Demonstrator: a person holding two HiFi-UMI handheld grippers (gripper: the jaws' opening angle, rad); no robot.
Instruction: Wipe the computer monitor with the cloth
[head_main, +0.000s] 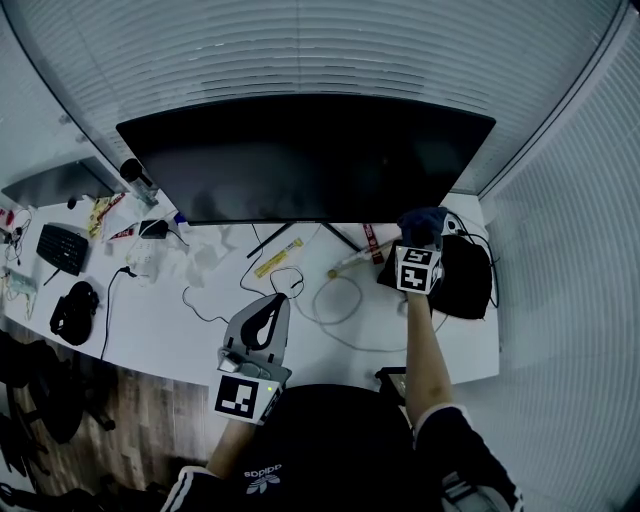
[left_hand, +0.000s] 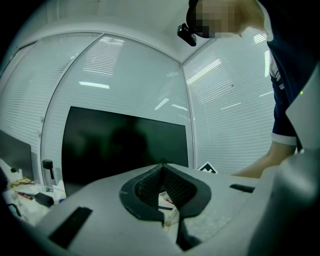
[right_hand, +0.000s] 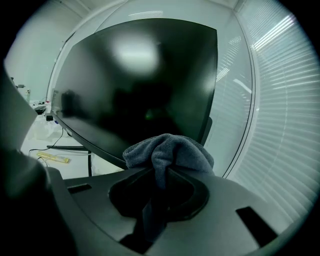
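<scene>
a white desk (head_main: 200, 325) is set against walls of pale slatted blinds, and a wide black flat-screen computer monitor (head_main: 300, 160) is stood at its back, faced towards the person.

the right claw (head_main: 422, 240) is seen pinched on a bunched grey-blue microfibre cloth (head_main: 423, 222); one fold is trapped between the jaws and the rest is puffed out ahead of them. in the right gripper view the cloth (right_hand: 169, 150) is held just under the monitor's (right_hand: 140, 75) lower right corner, near the glass, though contact cannot be confirmed. beneath this claw a black soft bag (head_main: 468, 280) and loose cables are laid on the desk.

the left claw (head_main: 270, 315) is pressed together on nothing, only desk being glimpsed through the hollow between its jaws (left_hand: 161, 197).

the step in hand is judged to be the bringing of the cloth onto the screen. it would be done well if only the puffed part were laid against the glass, the hard jaw tips being kept clear, with light pressure so that the panel is not rocked on its thin stand, and with overlapping strokes carried across from that corner.

the right forearm is stretched forward over the desk, the claw being tilted upward. the left hand is drawn back by the near edge, its claw aimed loosely at the monitor (left_hand: 125, 145).
</scene>
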